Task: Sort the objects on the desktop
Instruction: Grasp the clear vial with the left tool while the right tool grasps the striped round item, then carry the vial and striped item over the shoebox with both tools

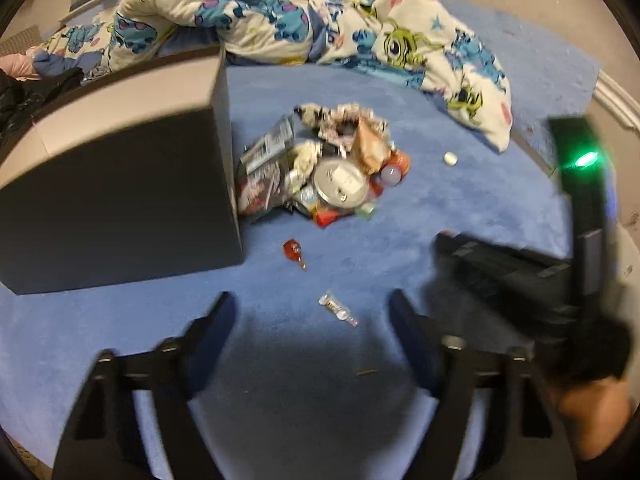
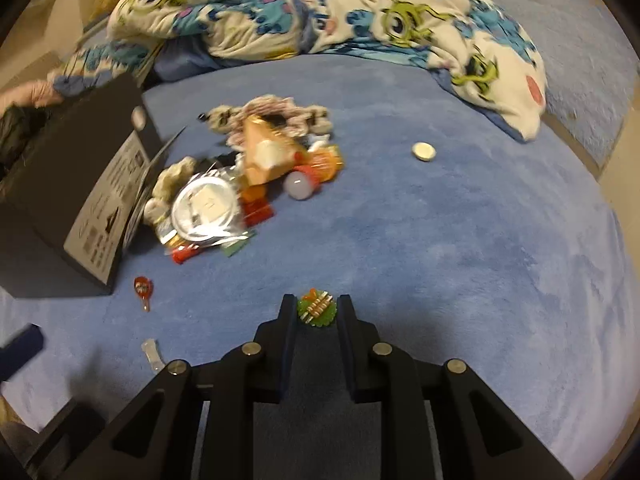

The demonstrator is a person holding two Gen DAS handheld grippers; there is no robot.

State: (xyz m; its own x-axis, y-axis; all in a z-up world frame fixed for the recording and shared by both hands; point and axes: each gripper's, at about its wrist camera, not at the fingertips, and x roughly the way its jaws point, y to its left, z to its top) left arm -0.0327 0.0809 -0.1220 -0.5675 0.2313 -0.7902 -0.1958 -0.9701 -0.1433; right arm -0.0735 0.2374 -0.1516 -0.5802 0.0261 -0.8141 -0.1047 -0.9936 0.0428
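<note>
A pile of small objects [image 1: 320, 168] lies on the blue blanket [image 1: 460, 208] beside a black box [image 1: 120, 200]; it also shows in the right wrist view [image 2: 248, 176]. My left gripper [image 1: 312, 312] is open and empty, above a clear wrapped candy [image 1: 338, 309]. A red lollipop [image 1: 294, 252] lies between it and the pile. My right gripper [image 2: 316, 310] is shut on a green wrapped candy [image 2: 316, 307]. The right gripper's body shows at the right of the left wrist view [image 1: 520, 280].
A cartoon-print quilt [image 1: 304, 20] is bunched along the back. A white round cap [image 2: 424, 151] lies alone to the right of the pile. The black box [image 2: 80, 200] stands at left. The lollipop [image 2: 143, 288] and clear candy [image 2: 154, 356] lie at front left.
</note>
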